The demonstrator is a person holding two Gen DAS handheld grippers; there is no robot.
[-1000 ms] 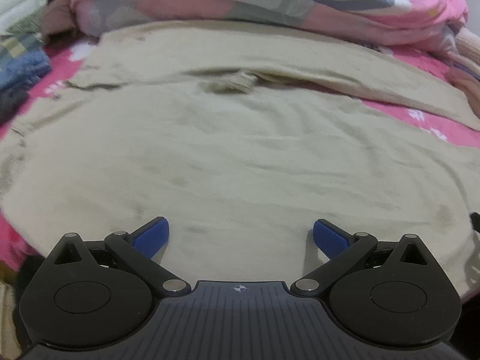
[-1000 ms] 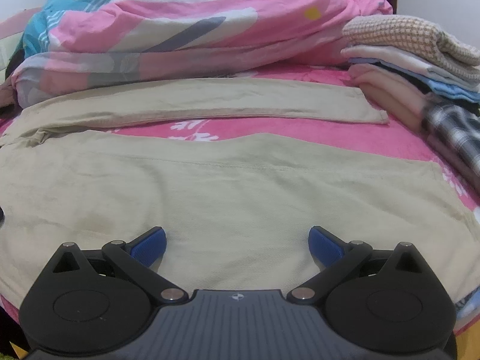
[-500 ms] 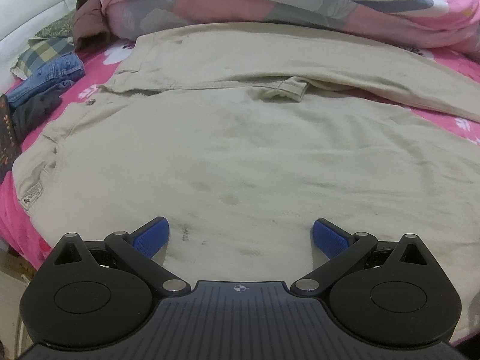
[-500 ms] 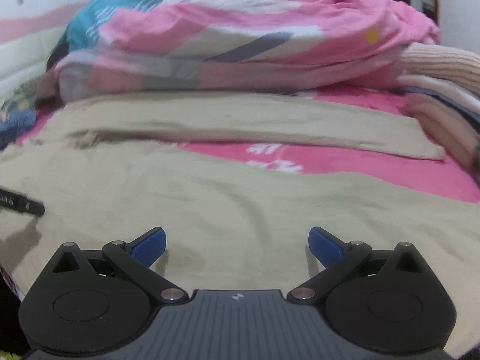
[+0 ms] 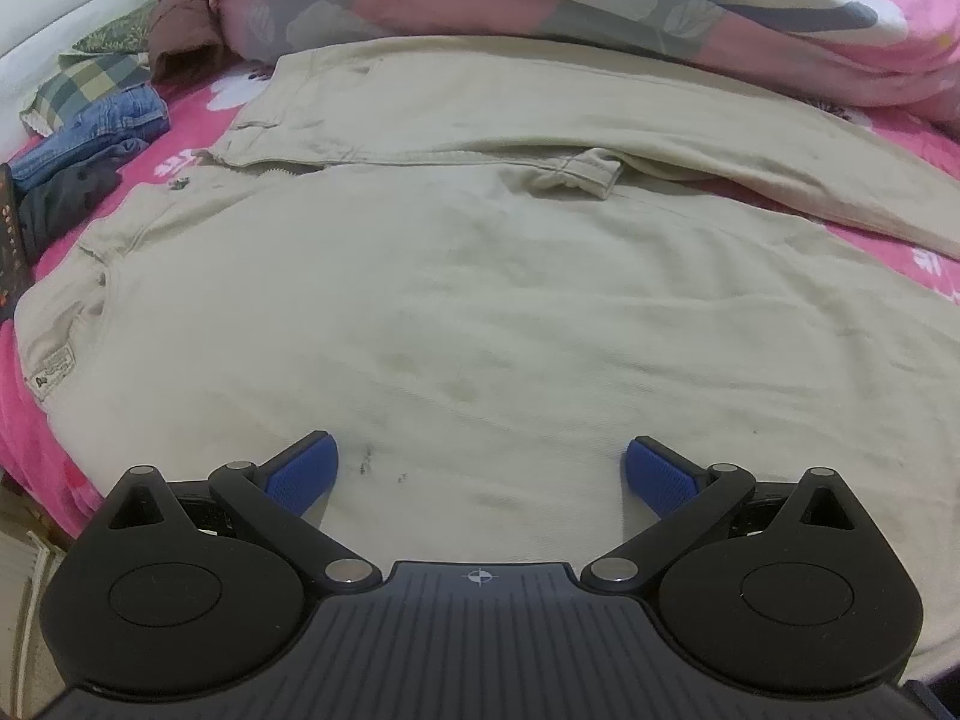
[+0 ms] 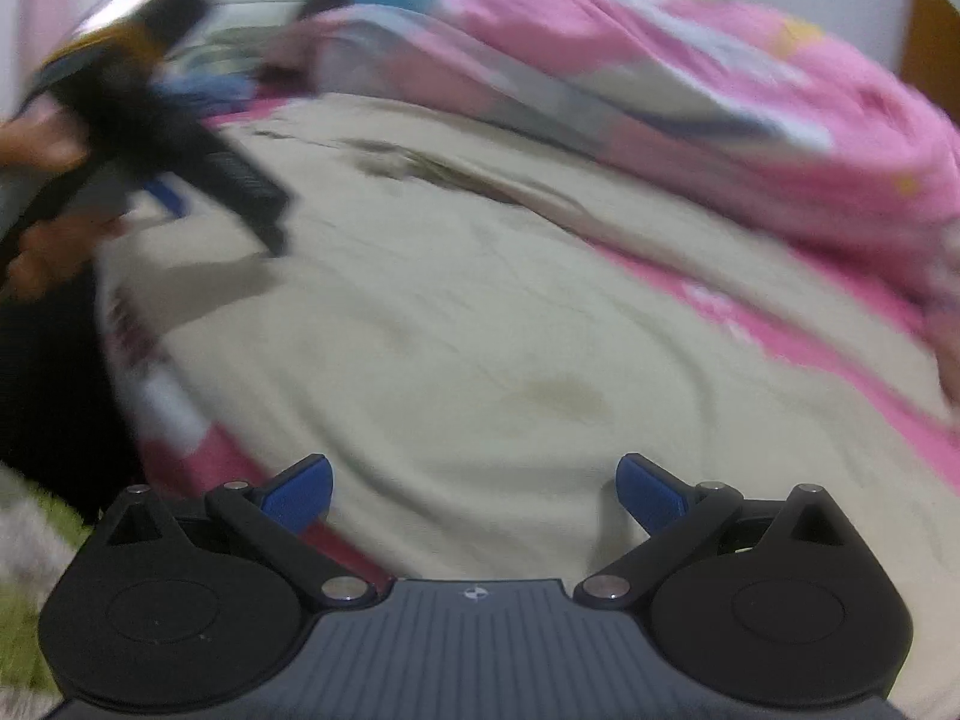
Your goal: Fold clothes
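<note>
Beige trousers point(image 5: 480, 276) lie spread flat across the pink bed, waistband to the left with a label at the near corner and the fly flap further back. My left gripper point(image 5: 480, 474) hovers open just over the near edge of the cloth, nothing between its blue pads point(image 5: 303, 471). In the blurred right wrist view the same trousers point(image 6: 480, 324) fill the middle. My right gripper point(image 6: 474, 489) is open and empty above their near edge. The other gripper point(image 6: 180, 162) shows there at the upper left, held in a hand point(image 6: 36, 147).
A rolled pink patterned quilt point(image 5: 600, 6) lies along the back of the bed. Folded jeans and a checked garment point(image 5: 90, 114) sit at the far left beside the waistband. The pink sheet point(image 5: 36, 420) shows at the left edge, where the bed drops off.
Both grippers have swung to the left along the trousers. The left view now reaches the waistband and label. The right view has lost the folded stack on the right and now catches the other gripper.
</note>
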